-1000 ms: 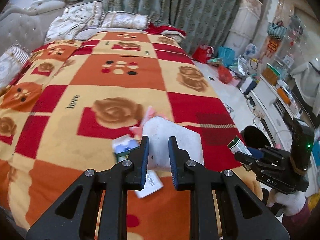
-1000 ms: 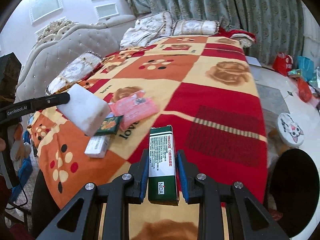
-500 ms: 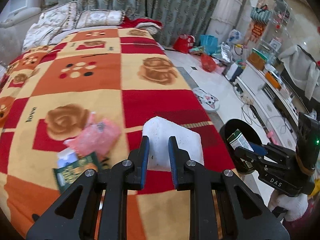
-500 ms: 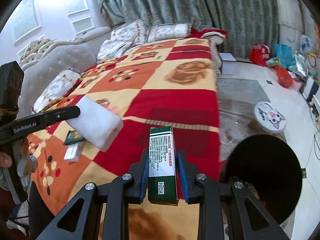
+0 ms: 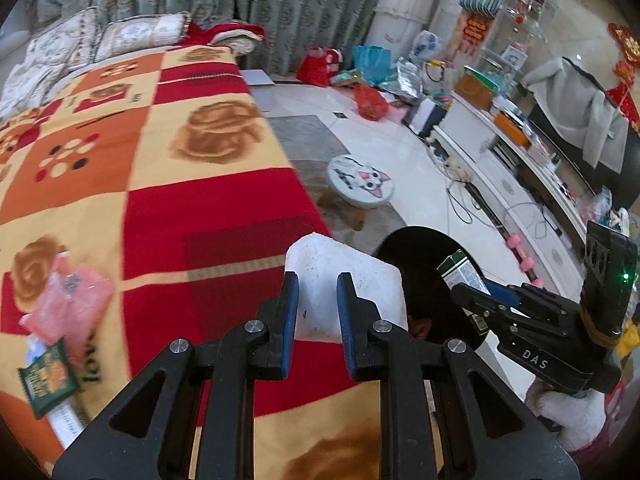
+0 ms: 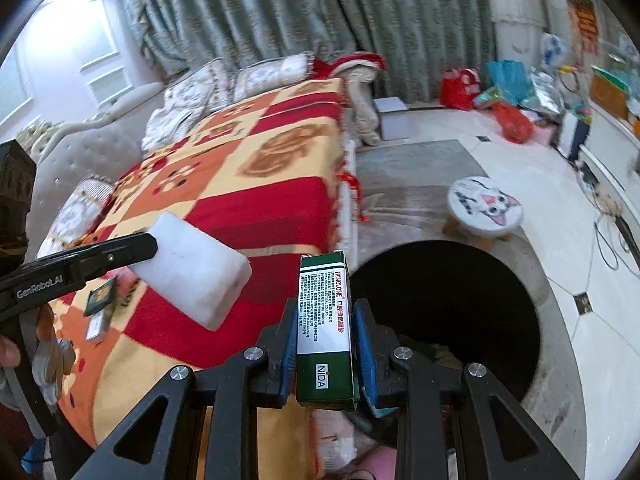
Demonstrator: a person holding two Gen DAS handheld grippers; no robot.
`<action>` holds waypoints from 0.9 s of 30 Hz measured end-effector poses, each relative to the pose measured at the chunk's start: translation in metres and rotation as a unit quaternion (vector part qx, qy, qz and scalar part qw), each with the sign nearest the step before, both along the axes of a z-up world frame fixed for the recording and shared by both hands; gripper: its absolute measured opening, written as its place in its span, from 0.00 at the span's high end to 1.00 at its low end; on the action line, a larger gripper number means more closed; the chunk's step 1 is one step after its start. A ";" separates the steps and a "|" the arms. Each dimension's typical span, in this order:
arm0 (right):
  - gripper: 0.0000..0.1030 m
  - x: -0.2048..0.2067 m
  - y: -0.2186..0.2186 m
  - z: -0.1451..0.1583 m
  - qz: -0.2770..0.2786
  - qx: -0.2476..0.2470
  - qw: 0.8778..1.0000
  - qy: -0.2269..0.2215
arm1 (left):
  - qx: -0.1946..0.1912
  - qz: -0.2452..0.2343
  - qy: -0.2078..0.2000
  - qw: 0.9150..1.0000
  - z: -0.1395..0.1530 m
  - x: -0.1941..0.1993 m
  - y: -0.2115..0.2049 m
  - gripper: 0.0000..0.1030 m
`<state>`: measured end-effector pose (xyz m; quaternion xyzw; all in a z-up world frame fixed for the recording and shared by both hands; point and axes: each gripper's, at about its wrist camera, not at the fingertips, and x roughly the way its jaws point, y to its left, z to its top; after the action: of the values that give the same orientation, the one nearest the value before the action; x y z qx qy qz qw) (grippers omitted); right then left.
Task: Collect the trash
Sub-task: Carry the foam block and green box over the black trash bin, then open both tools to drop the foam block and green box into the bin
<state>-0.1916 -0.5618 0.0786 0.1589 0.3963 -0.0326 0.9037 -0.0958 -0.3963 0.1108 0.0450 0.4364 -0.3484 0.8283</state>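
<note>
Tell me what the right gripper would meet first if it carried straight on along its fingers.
Probably the black trash bin: the right gripper, shut on the green medicine box, points at the bin's near rim beside the bed. Depth is unclear, so it may pass above the opening.

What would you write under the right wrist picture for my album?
Right gripper holds a green box by the black bin; left gripper's white foam block hangs over the bed.
</note>
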 end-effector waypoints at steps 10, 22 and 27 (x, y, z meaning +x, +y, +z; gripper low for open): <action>0.75 -0.011 -0.048 -0.012 -0.053 0.007 0.998 0.014 | 0.003 -0.031 0.010 0.999 -0.013 -0.009 -0.063 0.83; 0.59 -0.015 -0.064 -0.022 -0.085 0.029 0.996 0.024 | 0.000 -0.064 0.035 0.997 -0.025 -0.019 -0.088 0.52; 0.59 -0.016 -0.060 -0.023 -0.083 0.032 0.996 0.028 | 0.008 -0.057 0.024 0.998 -0.022 -0.022 -0.077 0.52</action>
<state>-0.2075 -0.6222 0.0555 0.2196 0.4079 -0.0994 0.8806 -0.1179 -0.4735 0.0891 0.0680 0.4559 -0.3928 0.7958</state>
